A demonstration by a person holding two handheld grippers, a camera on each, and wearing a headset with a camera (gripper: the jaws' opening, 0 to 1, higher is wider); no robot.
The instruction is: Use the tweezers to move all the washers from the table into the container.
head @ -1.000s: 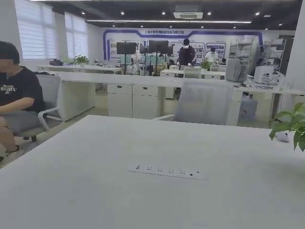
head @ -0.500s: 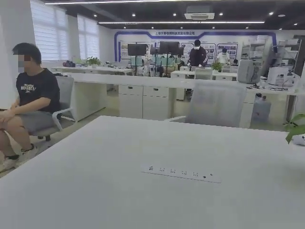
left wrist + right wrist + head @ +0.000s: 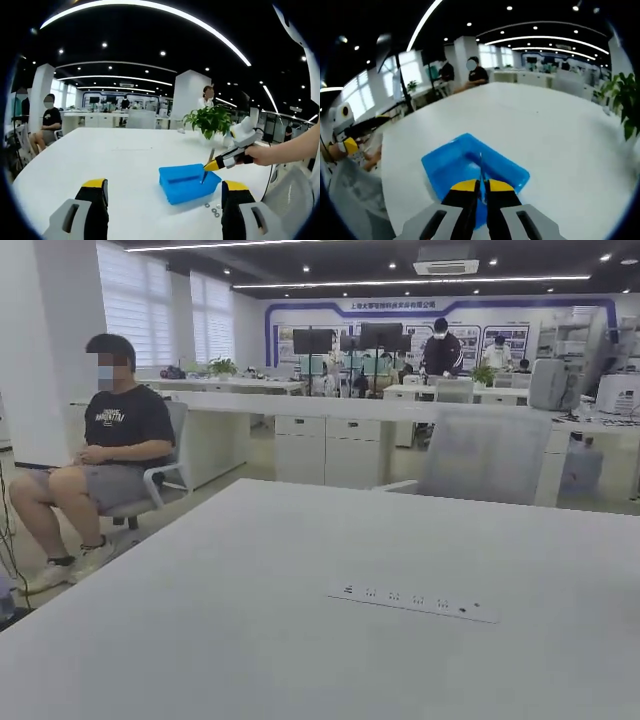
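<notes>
A blue container (image 3: 186, 184) sits on the white table (image 3: 125, 165) in the left gripper view. Several small washers (image 3: 214, 210) lie on the table just beside its near right corner. My left gripper (image 3: 164, 184) is open wide, level with the container, its jaws empty. A hand holds my right gripper (image 3: 220, 162), which comes in from the right, shut on thin metal tweezers (image 3: 207, 167). Their tips point down into the container. In the right gripper view the tweezers (image 3: 481, 167) stick out of the shut right gripper (image 3: 481, 184) over the blue container (image 3: 470, 167).
A power strip (image 3: 413, 600) is set into the white table (image 3: 200, 620). A potted plant (image 3: 210, 120) stands behind the container. A person (image 3: 105, 455) sits on a chair off the table's left side, and a grey office chair (image 3: 480, 455) stands at its far edge.
The head camera has turned left, so the seated person is further in and the plant has left the picture. Nothing on the table has visibly moved.
</notes>
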